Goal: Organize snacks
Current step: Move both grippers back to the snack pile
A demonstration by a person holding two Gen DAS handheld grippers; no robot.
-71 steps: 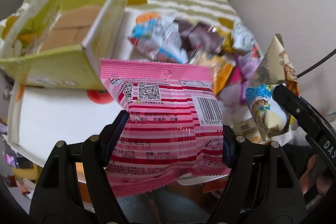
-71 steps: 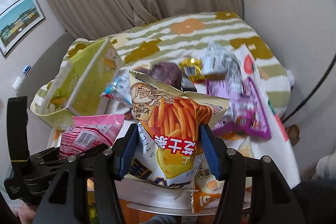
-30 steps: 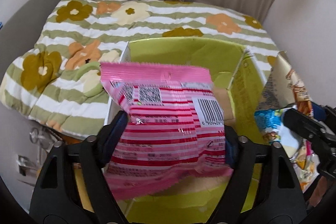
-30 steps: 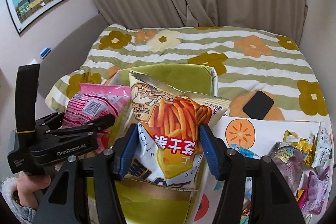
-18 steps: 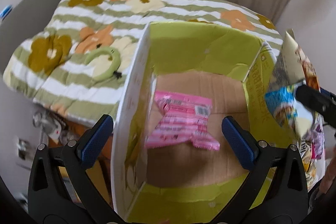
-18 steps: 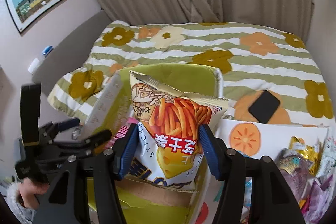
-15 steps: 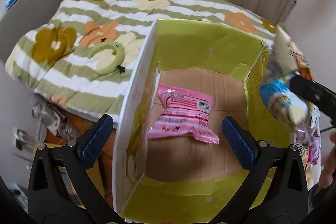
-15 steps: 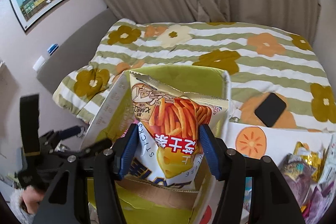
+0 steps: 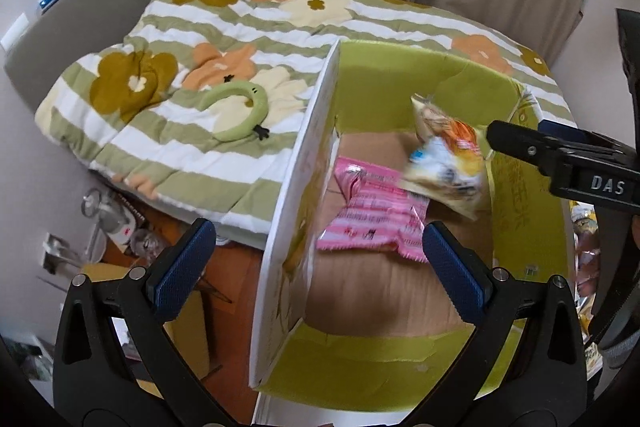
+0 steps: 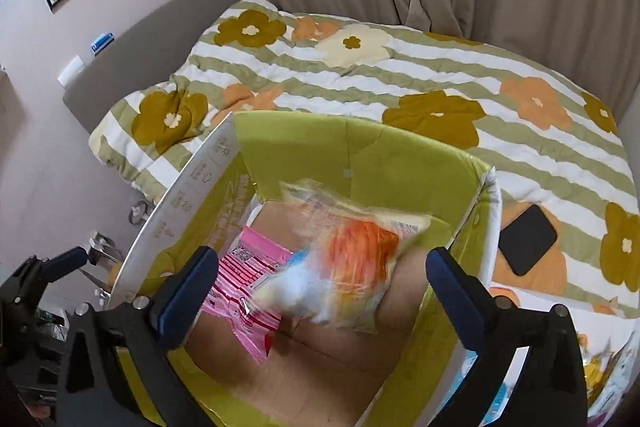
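Observation:
A cardboard box [image 9: 292, 187] with a green lining stands open below both grippers. A pink striped snack packet [image 9: 372, 219] lies on its brown floor. My left gripper [image 9: 320, 267] hangs open over the box's left wall with nothing between its blue pads. My right gripper [image 10: 322, 291] is over the box with its jaws opening. The orange and yellow fries bag [image 10: 344, 267] is blurred in mid-fall, clear of the pads and partly over the pink packet [image 10: 248, 279]. In the left wrist view the fries bag [image 9: 444, 163] drops beside the right gripper's finger [image 9: 560, 159].
The box sits against a bed with a green-striped flowered quilt [image 9: 200, 39]. A green curved plush [image 9: 236, 111] lies on it, and a black phone [image 10: 528, 245] lies right of the box. More snack packets [image 10: 608, 379] are at the far right. Floor clutter [image 9: 116, 219] shows on the left.
The left gripper opened and the pink packet fell onto the box floor. The right gripper, shut on the fries bag half a second ago, has opened, and the bag is falling into the box.

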